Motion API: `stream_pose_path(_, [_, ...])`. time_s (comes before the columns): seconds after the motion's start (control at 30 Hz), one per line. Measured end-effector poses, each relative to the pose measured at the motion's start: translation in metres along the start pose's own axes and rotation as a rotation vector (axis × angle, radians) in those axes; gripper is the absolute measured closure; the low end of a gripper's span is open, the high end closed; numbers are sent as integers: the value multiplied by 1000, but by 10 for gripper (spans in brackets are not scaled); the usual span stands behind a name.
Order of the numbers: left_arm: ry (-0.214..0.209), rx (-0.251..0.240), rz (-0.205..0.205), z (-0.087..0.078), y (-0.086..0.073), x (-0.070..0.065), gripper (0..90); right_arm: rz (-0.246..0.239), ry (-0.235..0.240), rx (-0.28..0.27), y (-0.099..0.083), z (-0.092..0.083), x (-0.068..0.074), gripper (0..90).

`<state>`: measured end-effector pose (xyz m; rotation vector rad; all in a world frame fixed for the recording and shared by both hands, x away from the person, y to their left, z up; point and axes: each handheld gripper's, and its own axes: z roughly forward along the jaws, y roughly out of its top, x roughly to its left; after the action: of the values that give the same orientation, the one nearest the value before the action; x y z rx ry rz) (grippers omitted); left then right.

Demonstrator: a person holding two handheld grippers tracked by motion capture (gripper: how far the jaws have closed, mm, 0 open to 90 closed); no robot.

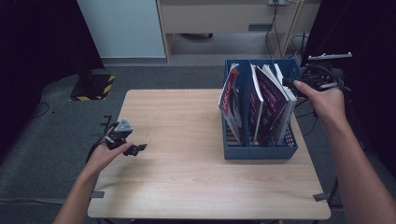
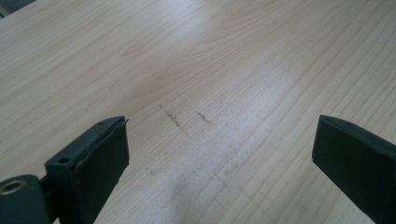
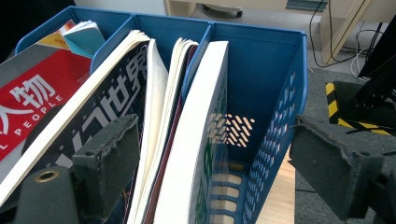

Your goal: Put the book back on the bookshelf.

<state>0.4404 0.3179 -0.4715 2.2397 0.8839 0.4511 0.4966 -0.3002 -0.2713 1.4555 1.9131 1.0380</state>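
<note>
High view: the blue file box (image 1: 261, 151) is sitting on the right part of the tabletop (image 1: 187, 158), and it is the landmark for every place told here.
File box: three slots are standing side by side, with holes showing in its side wall.
Red magazine (image 1: 229, 100): it is leaning in the slot farthest from the right tongs, with its red cover facing out.
Dark magazines (image 1: 268, 100): they are leaning in the middle slot of the file box.
White-edged book (image 3: 198, 140): it is standing in the slot nearest the right tongs, just beside the divider wall.
Right tongs (image 1: 299, 84): a hand (image 1: 327, 102) is holding them at the far right top corner of the file box.
Right tongs in the right gripper view (image 3: 215, 158): the two pads are standing spread wide, one on each side of the white-edged book, and they are not pressing on it.
Left tongs (image 1: 135, 149): the other hand (image 1: 105, 156) is holding them low over the tabletop, well apart from the file box, on its left.
Left tongs in the left gripper view (image 2: 219, 149): the pads are spread wide and pinching nothing, with bare wood showing between them.
Tabletop: light wood grain and a few faint scratch marks are showing under the left tongs.
</note>
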Motion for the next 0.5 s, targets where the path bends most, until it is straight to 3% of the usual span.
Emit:
stream_pose_path(0.23, [2,1,-2,1,0,-1,35,-6,-2,-25,-1,-5,-1,96])
stream_pose_path(0.5, [9,8,6,4,1,-4,36,-19,3,-37,-7,-13,-1,82])
